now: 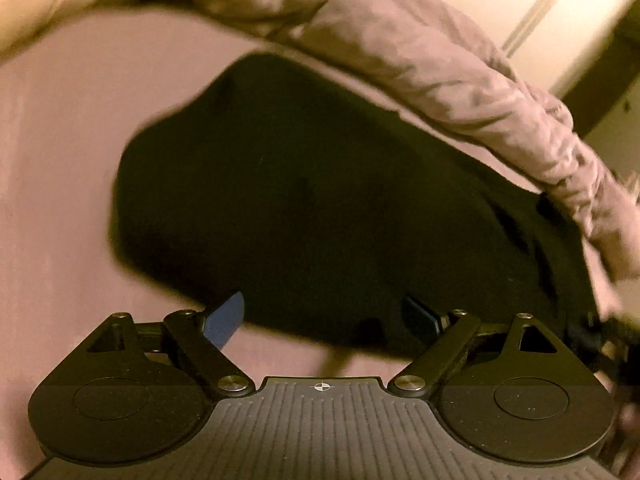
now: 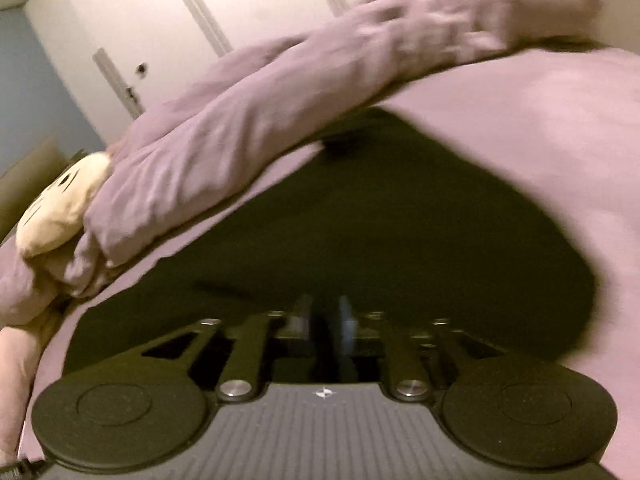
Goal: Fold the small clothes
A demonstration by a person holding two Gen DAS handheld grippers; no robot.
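Note:
A black garment [image 1: 304, 200] lies spread on the pink bed sheet [image 1: 60, 180]. My left gripper [image 1: 324, 320] is open at the garment's near edge, its blue pads [image 1: 226, 320] spread wide, one beside the cloth and one over it. In the right wrist view the same black garment [image 2: 380, 220] fills the middle. My right gripper [image 2: 326, 324] is shut, its fingers together low on the garment's near edge; the view is blurred, and a pinch of black cloth between the pads cannot be confirmed.
A rumpled pink duvet [image 1: 460, 80] runs along the far side of the garment, also in the right wrist view [image 2: 240, 128]. A cream plush toy [image 2: 60, 208] lies at its end. White wardrobe doors [image 2: 160, 20] stand behind.

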